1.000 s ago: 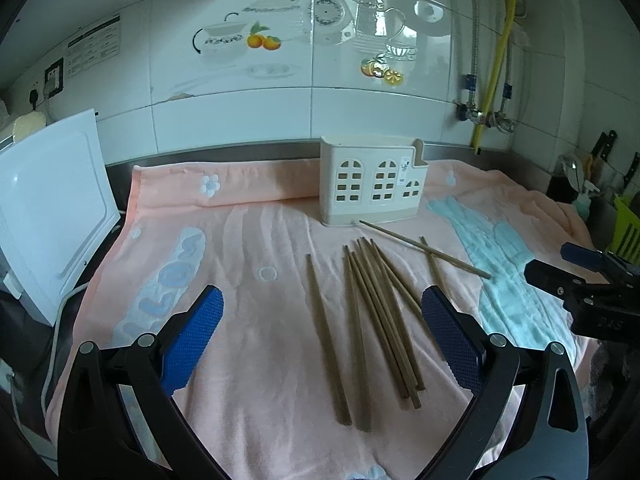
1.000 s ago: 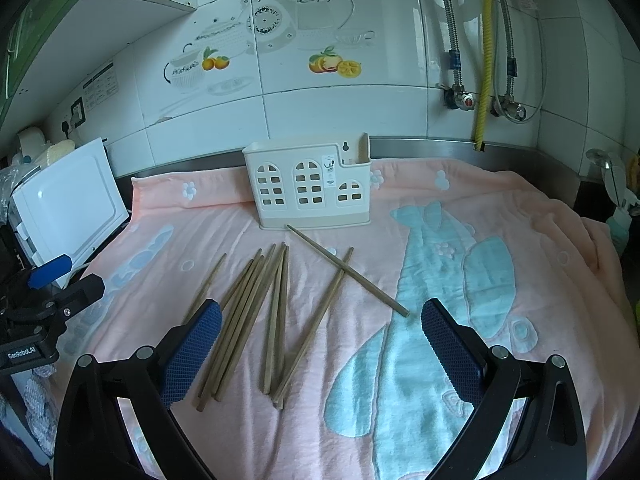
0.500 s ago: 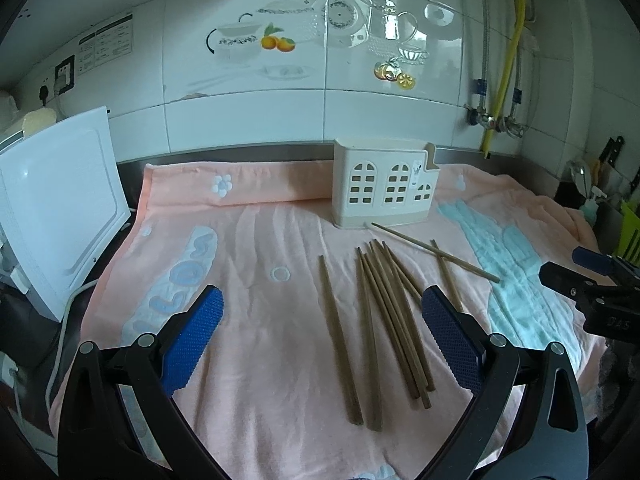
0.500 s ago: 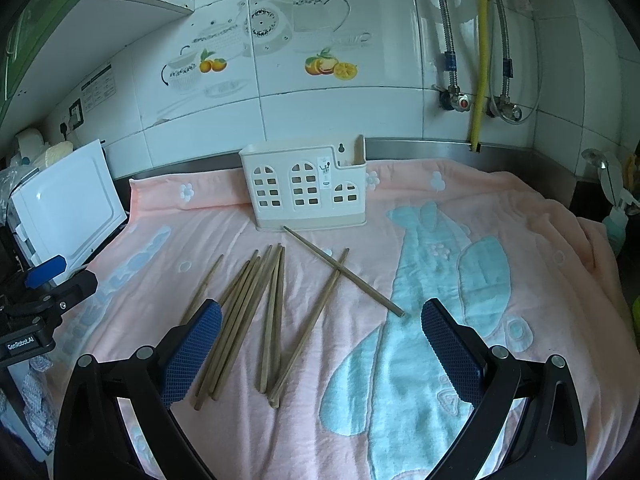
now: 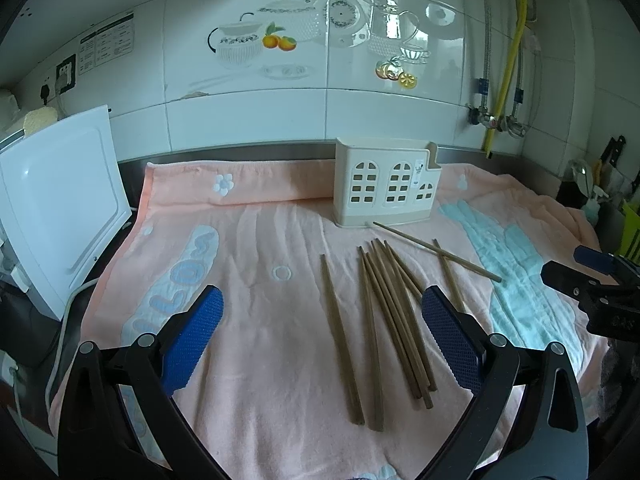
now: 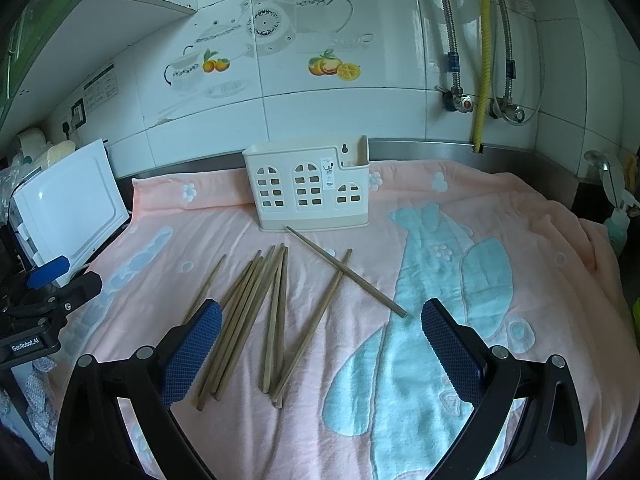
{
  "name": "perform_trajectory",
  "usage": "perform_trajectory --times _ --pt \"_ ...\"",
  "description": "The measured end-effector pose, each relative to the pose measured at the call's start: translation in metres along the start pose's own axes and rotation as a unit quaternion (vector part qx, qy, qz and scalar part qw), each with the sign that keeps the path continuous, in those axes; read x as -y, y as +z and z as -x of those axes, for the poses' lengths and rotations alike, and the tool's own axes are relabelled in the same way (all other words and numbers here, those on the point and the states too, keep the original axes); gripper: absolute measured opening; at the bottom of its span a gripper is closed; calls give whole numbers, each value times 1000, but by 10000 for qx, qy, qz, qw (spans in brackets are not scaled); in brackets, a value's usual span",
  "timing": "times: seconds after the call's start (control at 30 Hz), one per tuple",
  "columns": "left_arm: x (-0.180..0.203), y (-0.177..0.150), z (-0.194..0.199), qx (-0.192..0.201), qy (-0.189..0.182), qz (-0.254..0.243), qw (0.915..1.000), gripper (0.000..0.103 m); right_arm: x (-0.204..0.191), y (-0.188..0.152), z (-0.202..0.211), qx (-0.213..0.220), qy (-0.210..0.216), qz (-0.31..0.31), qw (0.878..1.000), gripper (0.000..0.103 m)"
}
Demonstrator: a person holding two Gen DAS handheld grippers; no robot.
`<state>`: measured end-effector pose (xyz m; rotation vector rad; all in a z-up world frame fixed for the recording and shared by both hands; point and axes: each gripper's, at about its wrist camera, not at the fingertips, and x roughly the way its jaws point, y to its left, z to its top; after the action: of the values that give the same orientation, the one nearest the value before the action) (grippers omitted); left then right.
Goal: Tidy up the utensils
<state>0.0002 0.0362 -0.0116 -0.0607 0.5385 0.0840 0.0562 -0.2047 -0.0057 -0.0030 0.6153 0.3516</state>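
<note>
Several brown wooden chopsticks (image 5: 394,312) lie loose on a pink towel (image 5: 256,264), also in the right wrist view (image 6: 256,312). A cream house-shaped utensil holder (image 5: 386,186) stands upright behind them near the wall; it also shows in the right wrist view (image 6: 310,186). My left gripper (image 5: 320,332) is open and empty, held above the towel's near edge, short of the chopsticks. My right gripper (image 6: 320,344) is open and empty, above the chopsticks' near ends. Each gripper shows in the other's view, the right one (image 5: 592,276) and the left one (image 6: 52,280).
A white board (image 5: 56,200) leans at the left of the counter. The tiled wall carries pipes and a yellow hose (image 6: 482,52) at the right. A bottle and kitchen tools (image 5: 592,188) stand beyond the towel's right edge.
Both grippers have drawn back and tilted slightly, so the holder and chopsticks sit a little further right in the left view. Nothing on the towel has moved.
</note>
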Motion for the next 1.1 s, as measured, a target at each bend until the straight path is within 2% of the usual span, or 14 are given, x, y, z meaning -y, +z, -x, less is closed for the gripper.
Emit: perform_trajectory --times 0.4,1.1 --pt "0 0 -3 -25 -21 30 10000 98 -2 -1 -1 7 9 17 10000 97" --pt "-4 -21 -27 -614 0 27 9981 98 8 -22 -20 -307 23 9 9995 97"
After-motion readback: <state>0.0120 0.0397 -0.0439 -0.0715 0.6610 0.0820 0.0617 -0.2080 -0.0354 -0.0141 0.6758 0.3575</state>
